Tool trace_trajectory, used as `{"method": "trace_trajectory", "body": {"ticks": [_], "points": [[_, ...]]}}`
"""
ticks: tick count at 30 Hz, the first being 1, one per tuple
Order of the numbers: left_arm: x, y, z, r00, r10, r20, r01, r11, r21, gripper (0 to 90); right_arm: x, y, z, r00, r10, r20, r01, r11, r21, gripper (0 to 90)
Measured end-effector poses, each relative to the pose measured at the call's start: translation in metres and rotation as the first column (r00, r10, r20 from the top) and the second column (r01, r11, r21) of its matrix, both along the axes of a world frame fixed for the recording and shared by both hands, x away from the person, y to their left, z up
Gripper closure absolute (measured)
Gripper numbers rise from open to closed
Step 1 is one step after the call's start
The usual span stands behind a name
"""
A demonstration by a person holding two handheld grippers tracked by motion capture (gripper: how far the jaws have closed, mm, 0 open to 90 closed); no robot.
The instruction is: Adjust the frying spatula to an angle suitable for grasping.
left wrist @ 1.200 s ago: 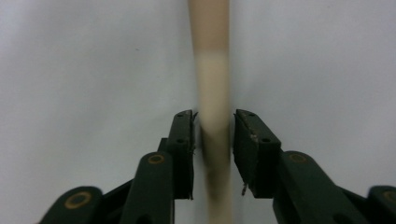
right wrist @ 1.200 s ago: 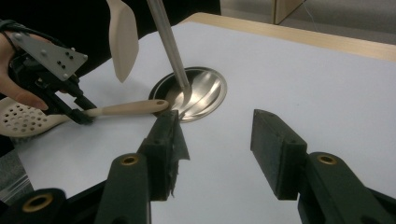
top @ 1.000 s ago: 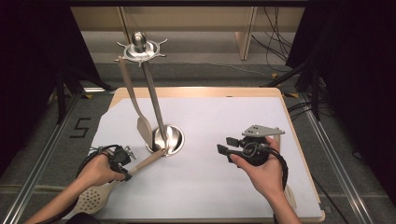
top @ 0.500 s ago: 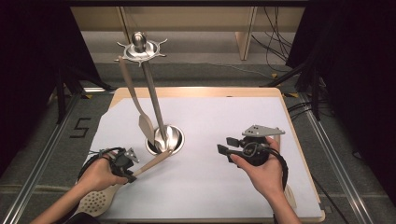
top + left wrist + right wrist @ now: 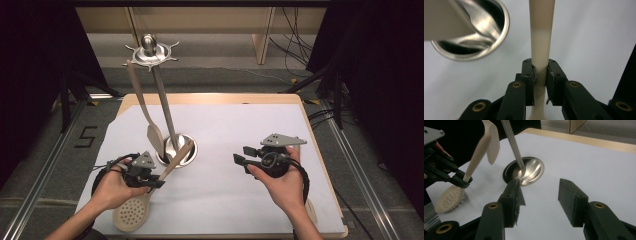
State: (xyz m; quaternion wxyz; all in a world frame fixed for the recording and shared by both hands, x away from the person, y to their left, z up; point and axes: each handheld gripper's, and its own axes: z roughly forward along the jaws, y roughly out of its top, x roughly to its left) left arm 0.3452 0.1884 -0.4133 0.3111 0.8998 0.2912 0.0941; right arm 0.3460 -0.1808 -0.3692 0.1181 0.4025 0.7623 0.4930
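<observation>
A cream perforated spoon (image 5: pixel 131 215) is gripped by its handle (image 5: pixel 540 50) in my left gripper (image 5: pixel 158 181), whose pads (image 5: pixel 532 75) press both sides of it. The spoon's head hangs low near the table's front edge, and its handle slants up toward the round steel base (image 5: pixel 176 150) of a utensil stand. From that base a steel pole (image 5: pixel 162 100) rises to a hub (image 5: pixel 150 50), where a cream spatula (image 5: pixel 145 110) hangs. My right gripper (image 5: pixel 241 156) hovers open and empty to the right of the base; its own view shows the jaws (image 5: pixel 541 197) apart.
A white sheet (image 5: pixel 250 120) covers the wooden table (image 5: pixel 210 97). Dark stands and cables run along both sides of the table. The right half of the sheet is bare.
My left hand has moved right and upward with the spoon, bringing the handle's end in front of the stand's base. The right hand has kept still.
</observation>
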Motion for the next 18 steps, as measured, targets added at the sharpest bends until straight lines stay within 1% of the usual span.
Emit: {"method": "trace_trajectory", "body": {"ticks": [1, 2, 3, 4, 5, 6, 7, 8, 9, 10, 11, 12, 13, 14, 15, 16, 17, 18], "points": [[0.0, 0.0, 0.0, 1.0, 0.0, 0.0, 0.0, 1.0, 0.0, 77.4, 0.0, 0.0, 0.0, 1.0, 0.0, 0.0, 0.0, 1.0, 0.0, 53.1], [0.001, -0.002, 0.005, 0.9996, -0.02, 0.019, 0.02, 0.9997, -0.012, 77.4, -0.001, 0.001, 0.001, 0.9999, 0.006, -0.016, -0.006, 1.0, 0.007, 53.1], [0.001, -0.005, 0.006, 0.9998, 0.001, 0.022, 0.001, 0.9988, -0.049, 77.4, -0.001, 0.001, 0.001, 0.9999, 0.006, -0.016, -0.006, 1.0, 0.007, 53.1], [0.001, -0.006, 0.008, 0.9993, -0.004, 0.038, 0.006, 0.9976, -0.069, 77.4, 0.0, 0.0, 0.001, 1.0, 0.01, 0.0, -0.01, 1.0, 0.001, 53.1], [0.002, -0.008, 0.01, 0.9987, -0.008, 0.051, 0.012, 0.9963, -0.085, 77.4, -0.001, 0.0, 0.001, 1.0, 0.007, 0.001, -0.007, 1.0, -0.003, 53.2], [0.002, -0.012, 0.013, 0.9984, 0.012, 0.056, -0.005, 0.9927, -0.12, 77.4, -0.001, 0.0, 0.002, 1.0, 0.008, -0.003, -0.008, 1.0, -0.001, 53.2], [0.002, -0.012, 0.013, 0.9984, 0.012, 0.056, -0.005, 0.9927, -0.12, 77.4, -0.002, 0.0, 0.002, 0.9998, 0.009, -0.019, -0.009, 1.0, 0.0, 53.2], [0.002, -0.016, 0.016, 0.9976, 0.022, 0.065, -0.012, 0.9884, -0.151, 77.4, -0.002, 0.001, 0.002, 0.9998, 0.009, -0.015, -0.009, 1.0, 0.003, 53.3], [0.002, -0.019, 0.017, 0.9967, 0.025, 0.077, -0.012, 0.9863, -0.165, 77.4, -0.002, 0.001, 0.002, 1.0, 0.008, -0.003, -0.008, 1.0, 0.006, 53.3], [0.002, -0.021, 0.018, 0.9961, 0.03, 0.083, -0.015, 0.9854, -0.17, 77.4, -0.002, 0.002, 0.003, 0.9998, 0.017, 0.005, -0.017, 1.0, -0.006, 53.4], [0.001, -0.023, 0.019, 0.9959, 0.031, 0.086, -0.016, 0.9847, -0.173, 77.3, -0.002, 0.003, 0.002, 0.9992, 0.017, 0.035, -0.017, 1.0, 0.003, 53.4], [0.001, -0.023, 0.019, 0.9959, 0.031, 0.086, -0.016, 0.9847, -0.173, 77.4, -0.002, 0.003, 0.002, 0.9992, 0.017, 0.035, -0.017, 1.0, 0.003, 53.4], [0.001, -0.028, 0.022, 0.9953, 0.03, 0.092, -0.011, 0.9813, -0.192, 77.4, -0.005, 0.007, 0.005, 0.999, 0.036, 0.026, -0.036, 0.999, 0.008, 53.4], [0.0, -0.031, 0.023, 0.9947, 0.033, 0.097, -0.013, 0.9781, -0.208, 77.3, -0.005, 0.009, 0.005, 0.9985, 0.041, 0.038, -0.041, 0.999, 0.015, 53.3], [0.001, -0.034, 0.025, 0.9943, 0.026, 0.104, -0.004, 0.9785, -0.206, 77.3, -0.008, 0.011, 0.007, 0.9992, 0.036, 0.017, -0.036, 0.999, 0.015, 53.3], [0.001, -0.039, 0.027, 0.9935, 0.03, 0.11, -0.005, 0.9756, -0.22, 77.3, -0.006, 0.013, 0.006, 0.9975, 0.053, 0.047, -0.054, 0.998, 0.015, 53.3], [0.0, -0.042, 0.027, 0.9937, 0.032, 0.108, -0.006, 0.9715, -0.237, 77.3, -0.009, 0.017, 0.008, 0.9983, 0.05, 0.031, -0.051, 0.998, 0.034, 53.2], [0.0, -0.046, 0.029, 0.993, 0.033, 0.114, -0.003, 0.9682, -0.25, 77.3, -0.009, 0.017, 0.008, 0.9975, 0.059, 0.039, -0.06, 0.998, 0.021, 53.2]]}}
